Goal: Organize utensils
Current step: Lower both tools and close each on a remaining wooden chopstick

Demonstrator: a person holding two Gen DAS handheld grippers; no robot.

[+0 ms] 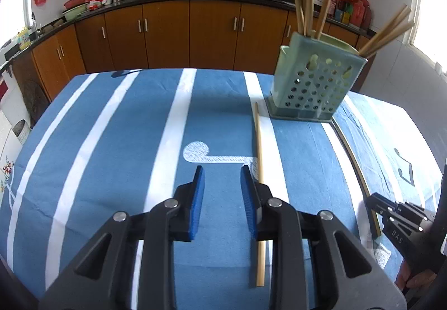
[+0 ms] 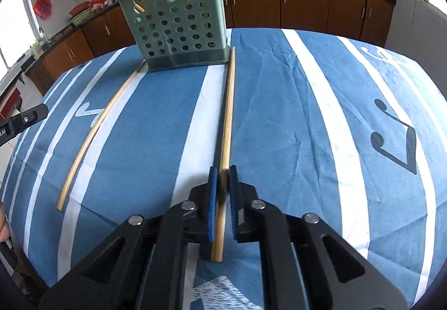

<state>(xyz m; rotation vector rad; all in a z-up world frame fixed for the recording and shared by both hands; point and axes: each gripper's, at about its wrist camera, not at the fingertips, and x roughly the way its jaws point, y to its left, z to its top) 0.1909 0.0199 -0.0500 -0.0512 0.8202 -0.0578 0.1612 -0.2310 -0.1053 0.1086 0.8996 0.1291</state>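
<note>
A pale green perforated utensil holder [image 1: 315, 81] stands on the blue striped tablecloth with several wooden chopsticks upright in it; it also shows in the right wrist view [image 2: 178, 22]. One loose chopstick [image 1: 259, 176] lies on the cloth just right of my left gripper [image 1: 222, 173], which is open and empty. My right gripper [image 2: 223, 173] is shut on a second chopstick [image 2: 227, 114] that points at the holder's base. The first chopstick also shows in the right wrist view [image 2: 95, 131], at the left.
The table [image 1: 111, 142] is covered by a blue cloth with white stripes. Brown kitchen cabinets [image 1: 167, 30] and a dark counter with woks and bowls run behind it. The right gripper shows at the left wrist view's right edge [image 1: 396, 217].
</note>
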